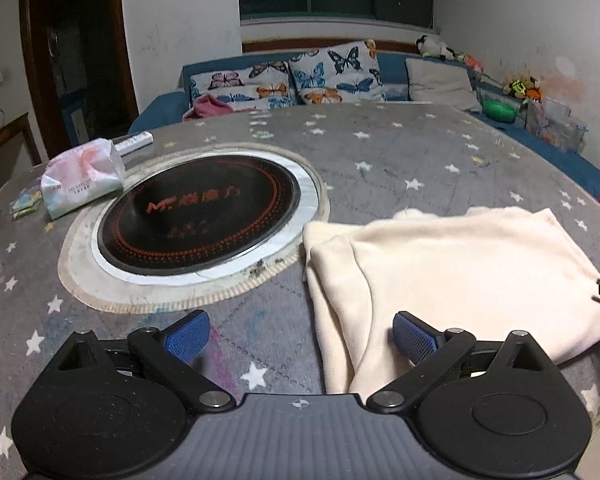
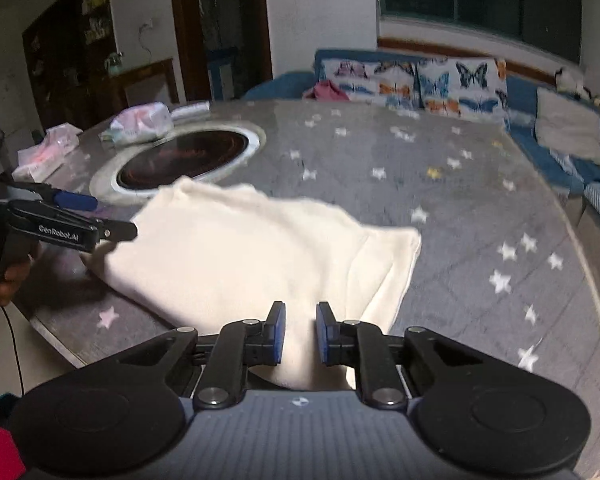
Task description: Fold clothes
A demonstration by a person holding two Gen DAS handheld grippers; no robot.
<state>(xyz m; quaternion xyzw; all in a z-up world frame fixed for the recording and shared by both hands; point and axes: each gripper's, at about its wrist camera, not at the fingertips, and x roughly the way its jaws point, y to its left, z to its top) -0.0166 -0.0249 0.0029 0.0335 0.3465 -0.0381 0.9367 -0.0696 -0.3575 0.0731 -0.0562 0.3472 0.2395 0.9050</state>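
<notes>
A cream-coloured, soft fleecy garment lies folded into a rough rectangle at the right of the left wrist view, on a round table covered by a grey quilted cloth with white stars. Its left edge shows stacked layers and a rounded fold, and its upper left corner just meets the frayed beige rim around a round black glass induction hob with orange ring markings, sunk in the table at centre left.

The left gripper, bottom centre, stands wide apart, its blue ribbed pads holding nothing; the right-hand pad sits over the garment's near edge.

In the right wrist view the garment fills the middle, and the right gripper at bottom centre has its flat blue pads parted by a narrow gap with cream cloth showing between them; whether they pinch it cannot be told.

A crinkly pastel plastic tissue pack lies at upper left, beside the hob.
</notes>
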